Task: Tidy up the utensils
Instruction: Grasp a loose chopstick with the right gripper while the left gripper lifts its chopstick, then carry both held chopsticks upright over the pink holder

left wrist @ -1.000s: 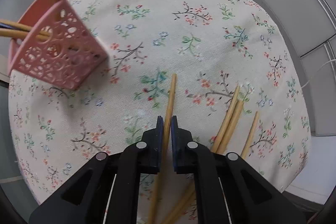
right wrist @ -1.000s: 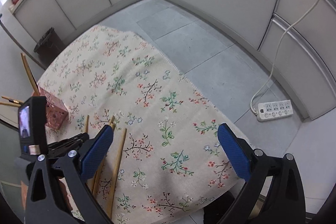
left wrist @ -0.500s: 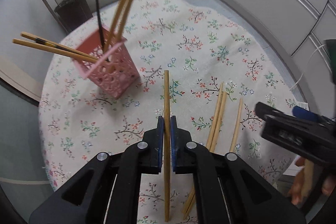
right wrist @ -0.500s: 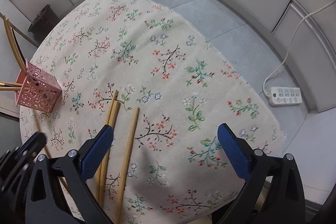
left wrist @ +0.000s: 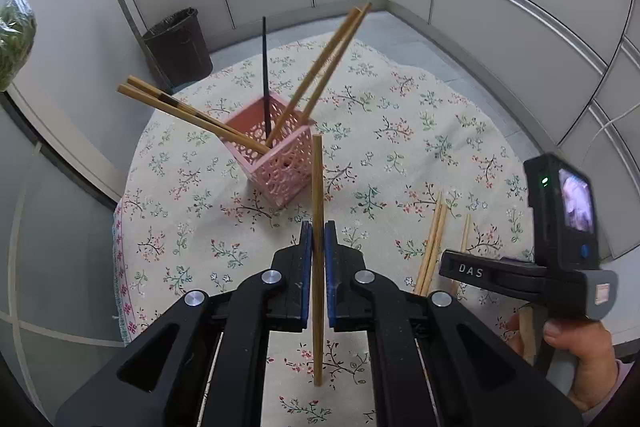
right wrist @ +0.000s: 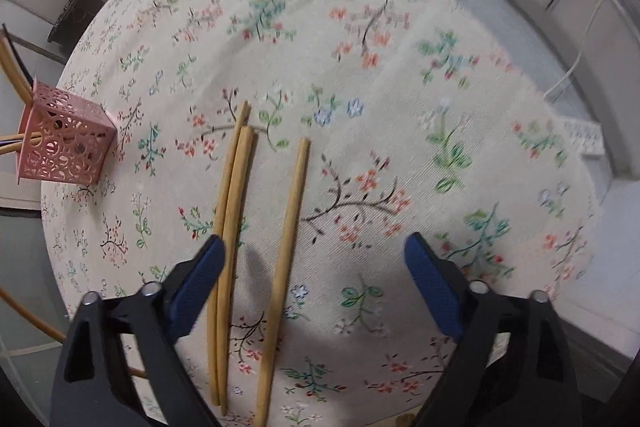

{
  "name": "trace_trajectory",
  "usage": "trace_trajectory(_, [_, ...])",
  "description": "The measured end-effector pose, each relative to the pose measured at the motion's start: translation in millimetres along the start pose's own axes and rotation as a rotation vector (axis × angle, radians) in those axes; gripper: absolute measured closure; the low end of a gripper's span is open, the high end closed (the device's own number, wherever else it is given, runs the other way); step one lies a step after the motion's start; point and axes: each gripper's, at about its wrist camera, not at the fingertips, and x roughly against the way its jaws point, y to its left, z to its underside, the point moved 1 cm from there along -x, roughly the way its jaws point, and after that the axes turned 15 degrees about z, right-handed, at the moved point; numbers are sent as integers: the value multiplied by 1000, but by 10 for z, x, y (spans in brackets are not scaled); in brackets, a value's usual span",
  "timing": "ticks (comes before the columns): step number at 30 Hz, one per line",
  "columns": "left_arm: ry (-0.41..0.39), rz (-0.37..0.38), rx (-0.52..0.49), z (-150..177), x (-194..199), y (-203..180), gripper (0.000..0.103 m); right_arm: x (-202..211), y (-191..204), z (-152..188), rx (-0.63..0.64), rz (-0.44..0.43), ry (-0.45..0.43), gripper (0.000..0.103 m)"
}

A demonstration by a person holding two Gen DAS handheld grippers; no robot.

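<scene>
My left gripper (left wrist: 318, 233) is shut on a wooden chopstick (left wrist: 317, 187), lifted above the floral tablecloth, its tip close to the pink perforated holder (left wrist: 280, 167). Several chopsticks, one of them black, lean out of that holder. My right gripper (right wrist: 316, 255) hangs low over three wooden chopsticks lying on the cloth: a pair (right wrist: 234, 187) beside its left pad and a single one (right wrist: 290, 207) between the jaws. Its jaws are closing and the pads touch nothing. The holder (right wrist: 62, 143) shows at the left edge of the right wrist view. In the left wrist view the right gripper's body (left wrist: 560, 247) is at the right.
The round table (right wrist: 400, 87) is covered by the flowered cloth and drops off on all sides. A dark waste bin (left wrist: 180, 47) stands on the floor behind the table. A white power strip (right wrist: 584, 141) lies on the floor at the right. A person's hand (left wrist: 580, 355) holds the right gripper.
My left gripper rose with the chopstick and tilted up, bringing the holder toward the middle of its view. My right gripper sank toward the three loose chopsticks and its jaws narrowed.
</scene>
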Motion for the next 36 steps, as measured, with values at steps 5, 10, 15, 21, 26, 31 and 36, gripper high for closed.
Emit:
trace_trajectory(5, [-44, -3, 10, -30, 154, 48, 97, 32, -63, -20, -55, -6, -24, 35])
trace_trajectory(10, [-52, 2, 16, -44, 188, 60, 97, 33, -19, -43, -33, 37, -60, 42])
trace_trajectory(15, [-59, -5, 13, -43, 217, 52, 97, 47, 266, 8, 59, 165, -159, 78])
trace_trajectory(21, [-74, 6, 32, -47, 270, 94, 97, 43, 256, -18, 18, 12, -134, 97])
trace_trajectory(26, [-94, 32, 53, -43, 353, 153, 97, 354, 184, 11, 27, -118, -220, 97])
trace_trajectory(31, [-115, 38, 66, -6, 455, 242, 97, 752, 136, 138, 84, -165, -317, 97])
trace_trajectory(36, [-145, 48, 93, 16, 585, 301, 97, 1083, -47, 264, 129, -212, -379, 97])
